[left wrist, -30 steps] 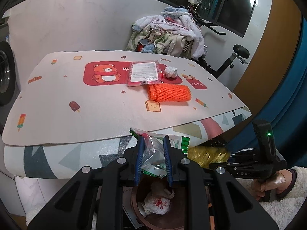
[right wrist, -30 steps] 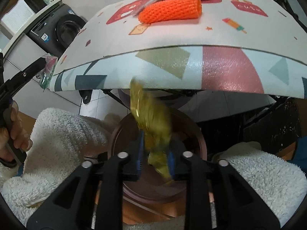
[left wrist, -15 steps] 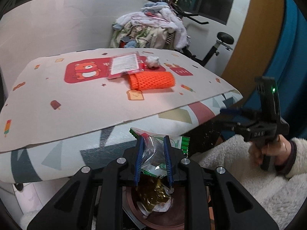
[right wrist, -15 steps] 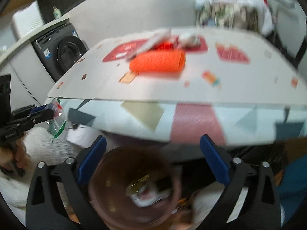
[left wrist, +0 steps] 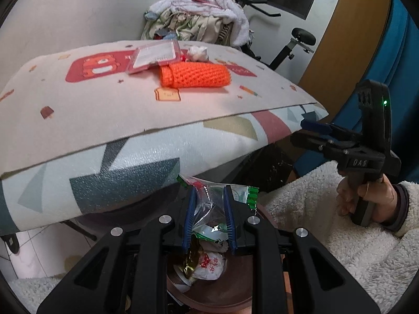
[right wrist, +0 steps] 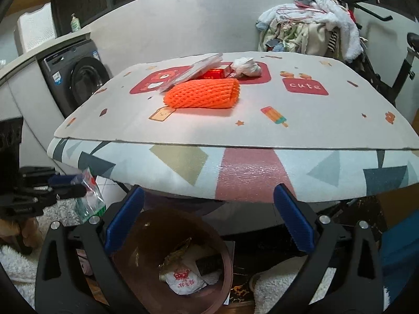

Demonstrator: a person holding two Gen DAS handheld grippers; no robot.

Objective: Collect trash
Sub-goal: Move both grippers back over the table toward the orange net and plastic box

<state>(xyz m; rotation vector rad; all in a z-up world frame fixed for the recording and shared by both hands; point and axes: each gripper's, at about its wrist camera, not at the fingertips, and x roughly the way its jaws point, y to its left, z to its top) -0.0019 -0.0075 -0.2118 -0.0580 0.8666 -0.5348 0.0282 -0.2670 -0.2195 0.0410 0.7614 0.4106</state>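
My left gripper [left wrist: 208, 217] is shut on a clear plastic bag with green edges [left wrist: 212, 209], held above the brown trash bin [left wrist: 209, 295]; the bag also shows in the right wrist view [right wrist: 90, 196]. My right gripper [right wrist: 207, 219] is open and empty above the bin [right wrist: 227, 261], which holds a gold wrapper [right wrist: 175, 255] and a white wrapper with red print [right wrist: 184, 281]. On the table lie an orange foam net [right wrist: 203, 94], a clear packet [right wrist: 195, 72], a red box [right wrist: 214, 73] and a crumpled white tissue [right wrist: 247, 66].
The patterned table [right wrist: 248, 167] overhangs the bin. A washing machine [right wrist: 76, 76] stands at the left. A clothes pile [right wrist: 309, 23] on an exercise bike stands behind the table. White fluffy fabric [left wrist: 340, 235] lies beside the bin.
My right gripper opened and dropped the gold wrapper into the bin, then rose and drew back. My left gripper kept the bag and sank nearer the bin.
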